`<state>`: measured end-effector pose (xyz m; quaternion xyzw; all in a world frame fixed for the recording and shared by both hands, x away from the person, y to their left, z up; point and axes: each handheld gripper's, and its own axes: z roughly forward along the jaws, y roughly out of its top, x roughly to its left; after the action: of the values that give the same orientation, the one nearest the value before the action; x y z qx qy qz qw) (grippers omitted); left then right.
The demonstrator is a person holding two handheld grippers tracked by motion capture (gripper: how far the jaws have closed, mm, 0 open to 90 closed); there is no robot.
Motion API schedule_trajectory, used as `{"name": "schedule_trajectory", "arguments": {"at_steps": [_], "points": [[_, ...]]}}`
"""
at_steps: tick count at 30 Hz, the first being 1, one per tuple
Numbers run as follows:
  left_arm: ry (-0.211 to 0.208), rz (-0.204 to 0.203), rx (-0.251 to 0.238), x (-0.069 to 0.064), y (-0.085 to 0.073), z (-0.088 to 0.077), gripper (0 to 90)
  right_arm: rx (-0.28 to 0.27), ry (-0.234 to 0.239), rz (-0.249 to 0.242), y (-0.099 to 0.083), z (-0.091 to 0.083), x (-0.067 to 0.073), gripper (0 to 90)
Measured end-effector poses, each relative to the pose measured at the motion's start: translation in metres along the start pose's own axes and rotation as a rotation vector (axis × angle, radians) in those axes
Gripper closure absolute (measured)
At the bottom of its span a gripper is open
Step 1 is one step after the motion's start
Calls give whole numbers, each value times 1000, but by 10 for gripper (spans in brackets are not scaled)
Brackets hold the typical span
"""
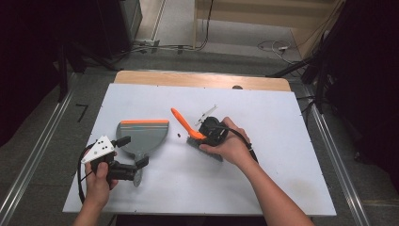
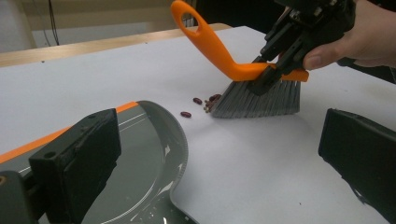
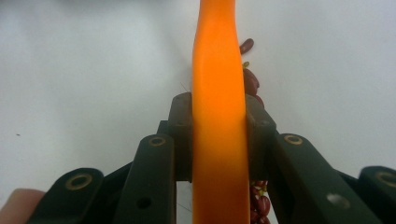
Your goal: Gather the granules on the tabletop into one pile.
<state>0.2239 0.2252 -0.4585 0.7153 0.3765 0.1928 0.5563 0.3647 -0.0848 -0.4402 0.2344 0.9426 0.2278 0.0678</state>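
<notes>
Orange-handled brush [image 1: 194, 133] stands at the white tabletop's [image 1: 263, 183] centre, bristles down by red beans [image 2: 201, 103]; my right gripper [image 1: 211, 133] is clamped on its handle. Left of it lies the grey dustpan [image 1: 142, 135], my left gripper [image 1: 133, 153] gaping wide around its handle.
</notes>
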Motion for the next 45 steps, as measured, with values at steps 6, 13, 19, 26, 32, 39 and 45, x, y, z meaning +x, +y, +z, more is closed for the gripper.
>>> {"name": "schedule_trajectory", "arguments": {"at_steps": [6,13,19,26,32,39,45], "points": [[3,-3,3,1,0,1,0,-49,21,27,9,-10,14,689],[3,1,0,0,0,0,0,-154,80,349,26,4,16,688],[5,-2,3,2,0,0,0,-163,128,516,33,26,9,688],[8,0,-3,2,0,-1,0,-150,25,547,27,36,-1,684],[11,2,-2,1,0,0,0,-144,-20,542,15,28,-5,682],[12,7,7,0,0,1,0,-131,-62,569,1,21,-13,679],[17,2,2,1,0,0,0,-126,-81,588,-8,16,-19,677]]}}
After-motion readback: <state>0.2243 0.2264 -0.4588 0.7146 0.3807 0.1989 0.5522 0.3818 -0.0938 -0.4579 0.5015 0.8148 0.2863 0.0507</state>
